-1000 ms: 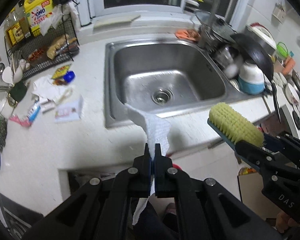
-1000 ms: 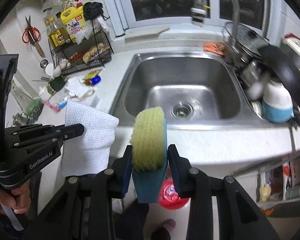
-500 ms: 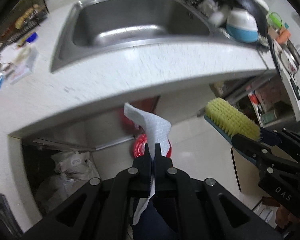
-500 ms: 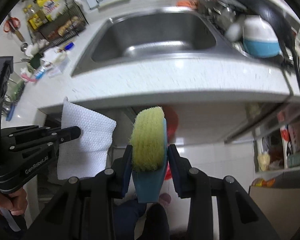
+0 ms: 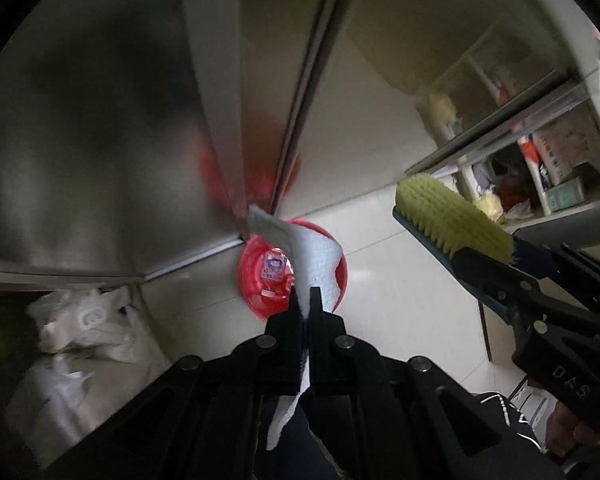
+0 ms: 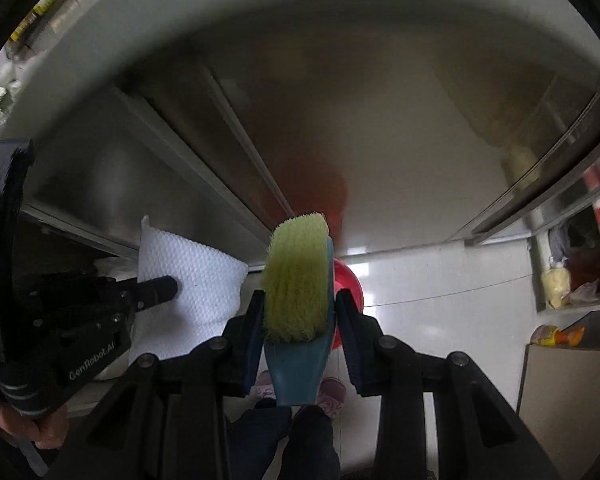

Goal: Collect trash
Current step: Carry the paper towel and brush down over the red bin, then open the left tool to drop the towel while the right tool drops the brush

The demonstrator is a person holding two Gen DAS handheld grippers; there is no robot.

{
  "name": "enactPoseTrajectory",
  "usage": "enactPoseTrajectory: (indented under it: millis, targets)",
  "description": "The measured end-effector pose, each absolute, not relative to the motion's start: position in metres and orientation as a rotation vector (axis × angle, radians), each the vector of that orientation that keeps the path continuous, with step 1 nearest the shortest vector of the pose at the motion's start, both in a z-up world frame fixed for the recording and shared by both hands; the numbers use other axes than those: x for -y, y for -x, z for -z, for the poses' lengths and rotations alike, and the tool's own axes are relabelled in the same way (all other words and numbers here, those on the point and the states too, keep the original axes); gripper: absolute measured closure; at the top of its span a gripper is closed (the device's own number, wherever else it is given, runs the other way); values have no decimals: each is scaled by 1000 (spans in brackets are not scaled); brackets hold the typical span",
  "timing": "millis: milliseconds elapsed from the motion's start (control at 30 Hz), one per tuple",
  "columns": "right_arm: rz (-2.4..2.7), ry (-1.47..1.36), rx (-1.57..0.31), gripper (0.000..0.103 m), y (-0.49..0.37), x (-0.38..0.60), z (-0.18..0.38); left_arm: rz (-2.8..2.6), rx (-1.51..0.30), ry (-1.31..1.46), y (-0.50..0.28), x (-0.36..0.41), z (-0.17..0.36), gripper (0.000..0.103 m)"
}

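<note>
The left gripper (image 5: 309, 300) is clamped tight on a white paper towel (image 5: 312, 256), the sheet pinched between the closed black fingers (image 5: 290, 312) so that its upper part stands up and curls forward while a narrow tail hangs below the jaws. From the right wrist view the same towel (image 6: 192, 280) spreads flat and textured behind the left gripper (image 6: 168, 288). The right gripper (image 6: 300, 312) grips a scrubbing brush (image 6: 298, 276) by its blue body, its yellow-green bristles facing the camera and the blue handle running down between the fingers. In the left wrist view this brush (image 5: 452, 216) juts in from the right, well apart from the towel. Just beyond the towel, on the pale tiled floor (image 5: 400, 280), stands a red bin (image 5: 260, 272) with some wrappers inside; the towel partly covers it from this angle. Stainless cabinet doors (image 5: 100, 140) rise behind the bin, white plastic bags (image 5: 84, 328) lie in the dark opening at the left, and open shelves (image 5: 548, 160) with clutter sit at the right.
</note>
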State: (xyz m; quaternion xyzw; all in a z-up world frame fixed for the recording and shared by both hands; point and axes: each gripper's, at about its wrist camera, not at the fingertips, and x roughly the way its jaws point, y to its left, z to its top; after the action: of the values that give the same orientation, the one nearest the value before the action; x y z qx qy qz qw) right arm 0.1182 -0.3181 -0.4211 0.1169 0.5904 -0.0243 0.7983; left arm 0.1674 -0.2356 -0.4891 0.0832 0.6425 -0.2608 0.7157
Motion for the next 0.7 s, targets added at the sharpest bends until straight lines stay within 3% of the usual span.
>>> enactPoseTrajectory:
  millis: [200,433,500,533,567,700]
  targets:
    - [64,-268,-1314,70,-127,331,506,599,-1431,-200,-172,250,572,102]
    - [100,-262,-1303,70,-126,349,551,624,-1456,-217,-175,269,625,100]
    - [107,-268,-1314,70,-125,353,557,625,-1479,-228,-172,274,631,86]
    - [108,-270,-1319,70,-122,354,558,624,-1479,-225,-171,274,631,73]
    - [105,-270,-1322,70,-119,360,559,622,-1477,-220,-170,273,630,69]
    - [108,-268,-1323,70,-116,358,551,620,-1458,-271,-163,274,619,66]
